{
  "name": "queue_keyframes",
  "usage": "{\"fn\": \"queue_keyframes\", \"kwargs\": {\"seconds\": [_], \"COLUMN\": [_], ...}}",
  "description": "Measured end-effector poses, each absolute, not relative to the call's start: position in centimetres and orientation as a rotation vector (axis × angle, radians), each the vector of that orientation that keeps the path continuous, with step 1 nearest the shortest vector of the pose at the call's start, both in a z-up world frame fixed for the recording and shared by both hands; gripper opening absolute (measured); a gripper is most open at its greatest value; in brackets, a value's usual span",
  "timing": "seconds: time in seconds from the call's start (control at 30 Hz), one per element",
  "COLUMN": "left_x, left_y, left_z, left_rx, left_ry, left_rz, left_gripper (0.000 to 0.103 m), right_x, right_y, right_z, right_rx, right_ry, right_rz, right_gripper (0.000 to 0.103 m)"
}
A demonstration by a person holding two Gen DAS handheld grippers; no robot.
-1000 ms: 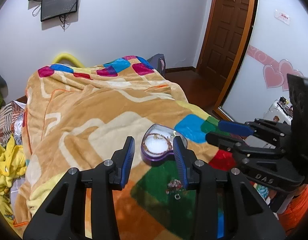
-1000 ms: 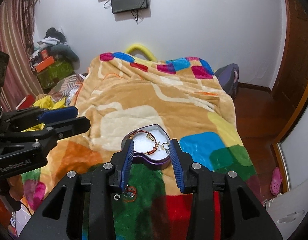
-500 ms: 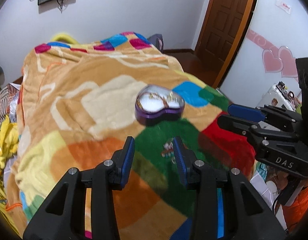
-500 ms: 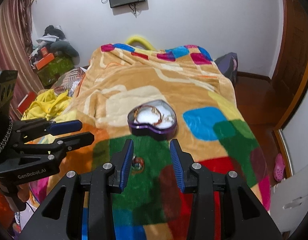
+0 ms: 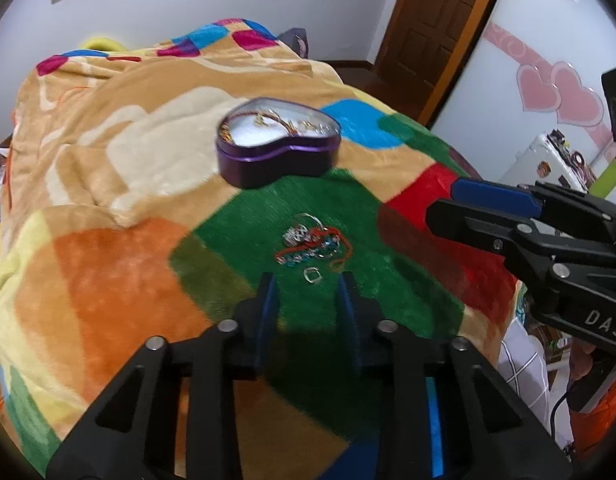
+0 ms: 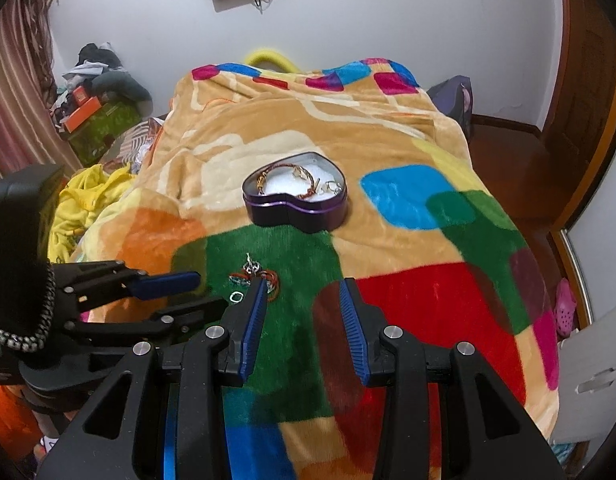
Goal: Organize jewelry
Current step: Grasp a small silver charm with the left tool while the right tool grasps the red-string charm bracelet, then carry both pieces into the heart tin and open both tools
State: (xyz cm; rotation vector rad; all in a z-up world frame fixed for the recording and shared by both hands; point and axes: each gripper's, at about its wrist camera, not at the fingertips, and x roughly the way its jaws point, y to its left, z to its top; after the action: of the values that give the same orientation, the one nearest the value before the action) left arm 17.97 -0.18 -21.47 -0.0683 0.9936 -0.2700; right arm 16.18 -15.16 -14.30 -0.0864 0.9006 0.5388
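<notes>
A purple heart-shaped tin (image 5: pixel 276 148) sits open on the bed's blanket, with bracelets and rings on its white lining; it also shows in the right wrist view (image 6: pixel 295 199). A small heap of jewelry (image 5: pixel 312 244) with red cord, beads and a silver charm lies on the green patch, and a loose ring (image 5: pixel 313 275) lies just in front of it. My left gripper (image 5: pixel 308 288) is open and empty, right before the ring. My right gripper (image 6: pixel 302 304) is open and empty over the green and red patches, to the right of the heap (image 6: pixel 255 276).
The colourful fleece blanket (image 6: pixel 388 128) covers the whole bed. Clothes and boxes (image 6: pixel 96 108) are piled left of the bed. A wooden door (image 5: pixel 436 28) and floor lie to the right. A white cabinet (image 5: pixel 548 164) stands behind the right gripper.
Both grippers have drawn back from the tin and tilted down toward the green patch. The jewelry heap now lies just ahead of the left gripper's fingertips. Both stay open.
</notes>
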Motion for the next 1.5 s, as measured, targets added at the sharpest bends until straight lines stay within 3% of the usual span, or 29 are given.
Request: {"fn": "queue_keyframes", "kwargs": {"seconds": [0.3, 0.43, 1.2, 1.37, 1.5], "left_x": [18.8, 18.8, 17.1, 17.3, 17.3], "left_y": [-0.5, -0.2, 5.9, 5.8, 5.8], "left_z": [-22.9, -23.0, -20.7, -20.8, -20.7], "left_rx": [-0.098, -0.102, -0.162, -0.162, -0.165], "left_ry": [1.014, 1.013, 0.911, 0.909, 0.907], "left_rz": [-0.284, -0.283, -0.162, -0.166, -0.165], "left_gripper": [0.018, 0.008, 0.008, 0.008, 0.008], "right_x": [16.5, 16.7, 18.8, 19.1, 18.7], "right_y": [-15.0, -14.5, -8.4, -8.0, -8.2], "right_z": [-14.9, -15.0, -17.8, -18.5, -18.1], "right_rx": [-0.08, -0.082, -0.18, -0.211, -0.222], "right_ry": [0.921, 0.926, 0.965, 0.985, 0.952], "right_rz": [0.548, 0.56, 0.647, 0.655, 0.653], "right_gripper": [0.034, 0.034, 0.034, 0.014, 0.014]}}
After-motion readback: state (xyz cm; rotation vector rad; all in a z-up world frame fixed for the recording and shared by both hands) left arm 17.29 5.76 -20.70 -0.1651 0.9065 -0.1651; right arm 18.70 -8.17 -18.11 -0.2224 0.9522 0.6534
